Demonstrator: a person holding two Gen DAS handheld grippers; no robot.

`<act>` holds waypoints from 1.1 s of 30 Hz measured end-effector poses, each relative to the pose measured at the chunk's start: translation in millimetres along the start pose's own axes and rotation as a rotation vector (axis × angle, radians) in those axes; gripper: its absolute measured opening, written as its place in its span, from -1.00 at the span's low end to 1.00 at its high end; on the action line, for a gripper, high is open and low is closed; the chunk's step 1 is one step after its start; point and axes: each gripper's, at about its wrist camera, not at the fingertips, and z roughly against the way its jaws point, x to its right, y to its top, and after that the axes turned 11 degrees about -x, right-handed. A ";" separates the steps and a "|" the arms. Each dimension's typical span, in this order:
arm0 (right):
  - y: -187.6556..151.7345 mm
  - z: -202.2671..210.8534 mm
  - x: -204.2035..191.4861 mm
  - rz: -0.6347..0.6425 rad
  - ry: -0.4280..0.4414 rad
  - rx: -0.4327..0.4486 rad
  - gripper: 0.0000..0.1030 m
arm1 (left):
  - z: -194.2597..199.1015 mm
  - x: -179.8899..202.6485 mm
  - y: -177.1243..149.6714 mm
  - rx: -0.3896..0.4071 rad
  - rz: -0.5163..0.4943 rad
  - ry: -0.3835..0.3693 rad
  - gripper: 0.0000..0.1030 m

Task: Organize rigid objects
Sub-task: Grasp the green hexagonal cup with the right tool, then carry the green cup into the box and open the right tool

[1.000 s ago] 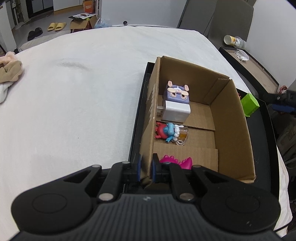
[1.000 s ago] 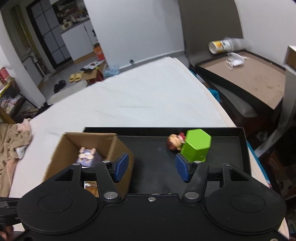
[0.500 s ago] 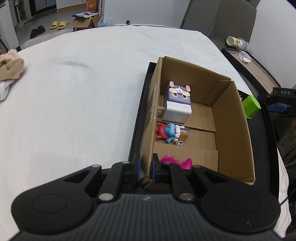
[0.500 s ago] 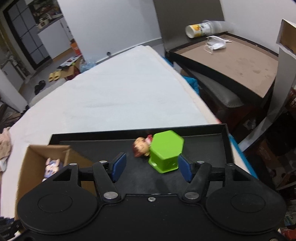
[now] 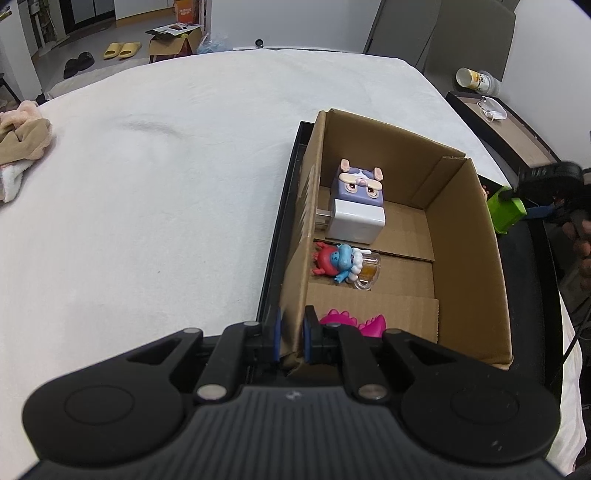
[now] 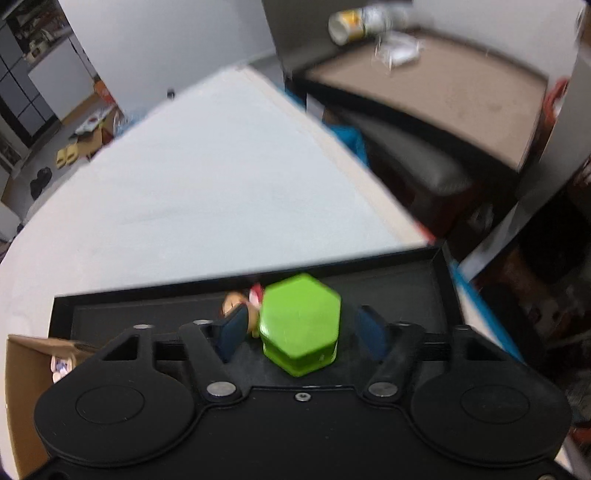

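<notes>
My left gripper is shut on the near left wall of the open cardboard box. Inside the box lie a purple-and-white cube toy, a red-and-blue figure and a pink toy. A green hexagonal block stands on the black tray, right of the box. My right gripper straddles the block and its jaws are closing. A gap still shows between the block and each pad. A small brown-haired figure lies against the block's left side, by the left pad.
The tray and box sit on a white bed cover. A dark side table with a tipped cup stands beyond the bed's right edge. Folded cloth lies at the far left. A hand shows at the right.
The right gripper has come down and forward over the green block, which now sits between its jaws, and the jaws have narrowed. The left gripper and box have not moved.
</notes>
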 end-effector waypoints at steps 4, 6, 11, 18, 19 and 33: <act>-14.3 8.8 3.3 -0.016 0.002 0.004 -0.11 | -0.2 -0.5 0.4 -0.004 0.006 -0.003 -0.79; -22.9 17.0 3.8 -0.023 0.023 0.004 -0.11 | -0.6 -0.4 0.8 -0.004 0.006 -0.001 -0.79; -39.9 41.7 -0.9 -0.010 0.020 0.020 -0.11 | -1.1 -0.4 0.7 -0.005 -0.002 -0.001 -0.79; -50.5 70.4 -4.5 -0.005 0.005 0.032 -0.10 | -1.2 0.6 0.6 -0.007 -0.031 -0.004 -0.79; -51.6 75.2 -5.6 -0.003 0.003 0.036 -0.10 | -1.0 0.5 0.3 -0.006 -0.036 -0.002 -0.79; -71.5 128.7 -37.7 0.065 0.008 0.101 -0.10 | 2.0 1.5 -1.0 -0.004 -0.072 -0.007 -0.80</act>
